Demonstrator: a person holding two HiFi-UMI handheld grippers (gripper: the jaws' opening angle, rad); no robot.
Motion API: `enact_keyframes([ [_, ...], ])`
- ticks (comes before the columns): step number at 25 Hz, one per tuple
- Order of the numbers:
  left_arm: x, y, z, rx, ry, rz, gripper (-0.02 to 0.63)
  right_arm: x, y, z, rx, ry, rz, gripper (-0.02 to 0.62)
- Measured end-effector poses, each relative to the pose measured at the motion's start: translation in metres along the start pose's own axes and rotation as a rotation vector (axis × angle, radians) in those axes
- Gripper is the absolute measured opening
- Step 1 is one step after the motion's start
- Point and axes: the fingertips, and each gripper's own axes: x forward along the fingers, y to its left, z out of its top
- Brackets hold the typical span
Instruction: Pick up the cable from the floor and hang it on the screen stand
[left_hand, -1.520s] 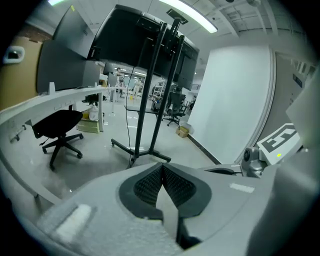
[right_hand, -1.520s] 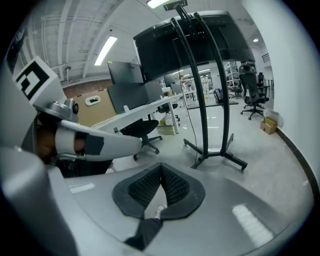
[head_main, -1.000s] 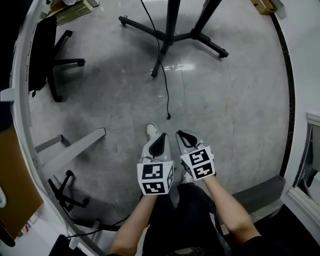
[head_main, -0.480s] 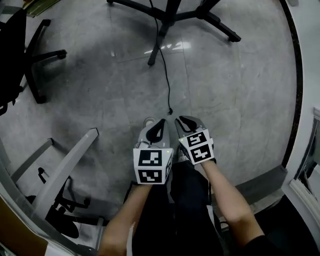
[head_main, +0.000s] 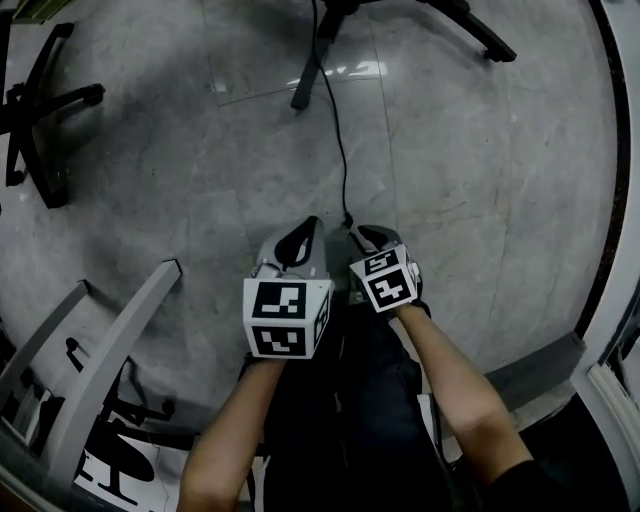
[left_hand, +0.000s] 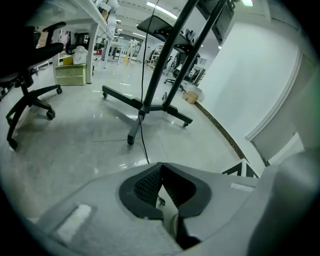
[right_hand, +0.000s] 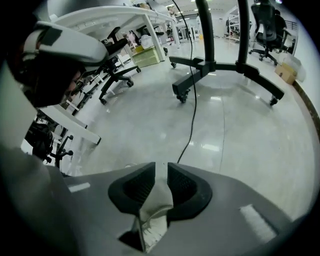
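I noted the left gripper (left_hand: 160, 169) closed and empty. The right gripper (right_hand: 161, 172) was opening, nothing between its jaws; the cable (head_main: 335, 130) lay on the floor (head_main: 480, 180) just ahead.

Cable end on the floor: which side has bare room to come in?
Bare floor both sides of the cable: right, out to the dark skirting; left, out to the chair base. Crowded at top around the stand legs, lower left by the grey desk frame.

Nothing readable here
Just black-and-white square marker patterns on the left hand-held gripper (head_main: 303, 232) and right hand-held gripper (head_main: 365, 236).
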Motion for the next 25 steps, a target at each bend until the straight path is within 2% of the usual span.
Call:
enact_keyframes([
  [4,0.03,0.023,-0.004,0.089,0.017,-0.007,-0.003,0.042,-0.016,-0.012,0.037,0.037,-0.006,0.075],
  [8,0.056,0.043,-0.011,0.111,0.033,-0.001,-0.003,0.077,-0.028,-0.031,0.091,0.114,-0.005,0.083],
  [12,0.075,0.052,-0.015,0.1,0.041,-0.006,-0.003,0.1,-0.044,-0.046,0.211,0.193,-0.01,0.127],
  [16,0.084,0.059,-0.015,0.095,0.047,-0.013,-0.003,0.114,-0.043,-0.05,0.369,0.253,0.022,0.16],
  [20,0.087,0.066,-0.01,0.088,0.039,-0.007,-0.003,0.123,-0.047,-0.057,0.392,0.336,-0.035,0.147],
  [25,0.089,0.077,-0.008,0.078,0.037,0.01,-0.003,0.126,-0.051,-0.062,0.409,0.395,-0.116,0.167],
])
